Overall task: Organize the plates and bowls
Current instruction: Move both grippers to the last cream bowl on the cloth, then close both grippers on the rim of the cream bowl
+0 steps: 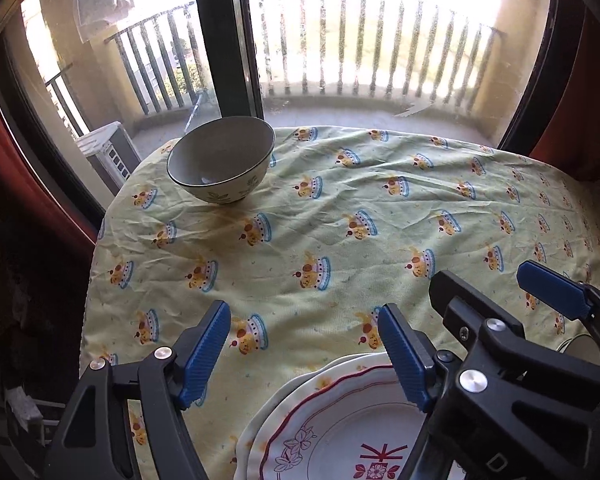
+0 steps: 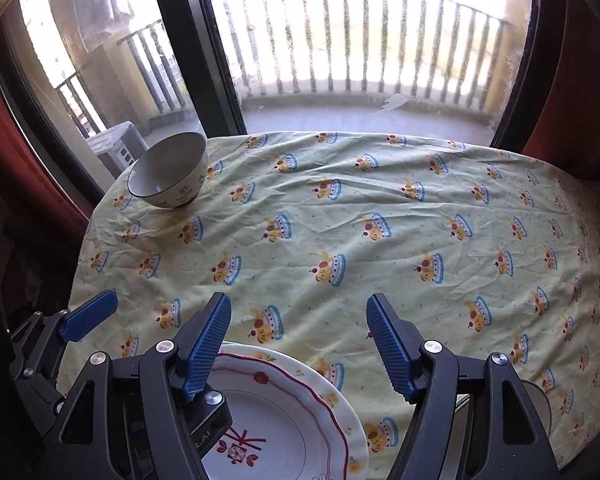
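Observation:
A cream bowl (image 1: 221,160) with a dark rim and leaf prints stands at the table's far left corner; it also shows in the right wrist view (image 2: 168,170). A white plate with a red scalloped line (image 1: 340,428) lies stacked on a larger plate at the near edge, also in the right wrist view (image 2: 284,420). My left gripper (image 1: 304,348) is open and empty above the cloth just beyond the plates. My right gripper (image 2: 298,344) is open and empty over the plates' far edge; it shows in the left wrist view (image 1: 496,292).
A yellow cloth (image 1: 340,220) with crown prints covers the table (image 2: 380,220). A glass balcony door stands right behind the table. The rim of a round object (image 2: 540,400) shows at the near right, partly hidden by my right gripper.

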The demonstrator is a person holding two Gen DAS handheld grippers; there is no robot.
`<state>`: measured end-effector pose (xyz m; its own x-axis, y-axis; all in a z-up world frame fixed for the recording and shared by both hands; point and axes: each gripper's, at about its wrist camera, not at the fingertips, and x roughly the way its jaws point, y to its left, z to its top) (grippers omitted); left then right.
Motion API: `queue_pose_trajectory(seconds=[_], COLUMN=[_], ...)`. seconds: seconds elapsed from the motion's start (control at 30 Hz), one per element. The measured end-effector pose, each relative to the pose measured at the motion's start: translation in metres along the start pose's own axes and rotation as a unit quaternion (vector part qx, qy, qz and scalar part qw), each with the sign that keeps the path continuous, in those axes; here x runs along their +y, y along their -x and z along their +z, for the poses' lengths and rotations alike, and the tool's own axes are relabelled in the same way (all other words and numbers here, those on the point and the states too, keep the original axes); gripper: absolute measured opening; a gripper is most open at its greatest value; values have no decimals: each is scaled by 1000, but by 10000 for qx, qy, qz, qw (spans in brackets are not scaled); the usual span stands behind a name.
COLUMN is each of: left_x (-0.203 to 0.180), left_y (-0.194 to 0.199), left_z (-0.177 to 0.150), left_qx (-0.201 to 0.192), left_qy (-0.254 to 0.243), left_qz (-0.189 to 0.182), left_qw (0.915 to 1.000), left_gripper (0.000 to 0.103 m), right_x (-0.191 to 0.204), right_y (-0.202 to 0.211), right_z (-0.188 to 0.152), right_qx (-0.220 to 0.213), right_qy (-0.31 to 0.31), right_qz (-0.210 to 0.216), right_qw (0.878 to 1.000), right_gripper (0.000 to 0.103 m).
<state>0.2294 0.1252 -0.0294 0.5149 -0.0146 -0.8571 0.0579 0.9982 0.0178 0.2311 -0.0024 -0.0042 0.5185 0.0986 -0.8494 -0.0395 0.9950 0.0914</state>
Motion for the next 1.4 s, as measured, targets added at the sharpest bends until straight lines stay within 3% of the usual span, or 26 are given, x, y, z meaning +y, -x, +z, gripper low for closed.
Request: queue_pose_trajectory(seconds=[0.37, 0.73, 0.93, 1.4], left_x=[47, 88, 105, 130], left_y=[-32, -71, -94, -137], left_z=[42, 90, 113, 135], left_qx=[-16, -246, -255, -157], left_qy=[93, -56, -51, 127], left_qz=[12, 165, 213, 362], left_qw=[10000, 9995, 9994, 9991], left_gripper=[69, 67, 63, 62], right_x=[39, 74, 87, 107], right_y=[-34, -77, -102, -154], right_z=[43, 89, 112, 144], right_qx=[-118, -268, -308, -197], right_qy=[-226, -297, -359, -340], right_qz=[-281, -358, -345, -355], right_qw=[9993, 9986, 9983, 9986], right_gripper=[74, 74, 68, 67])
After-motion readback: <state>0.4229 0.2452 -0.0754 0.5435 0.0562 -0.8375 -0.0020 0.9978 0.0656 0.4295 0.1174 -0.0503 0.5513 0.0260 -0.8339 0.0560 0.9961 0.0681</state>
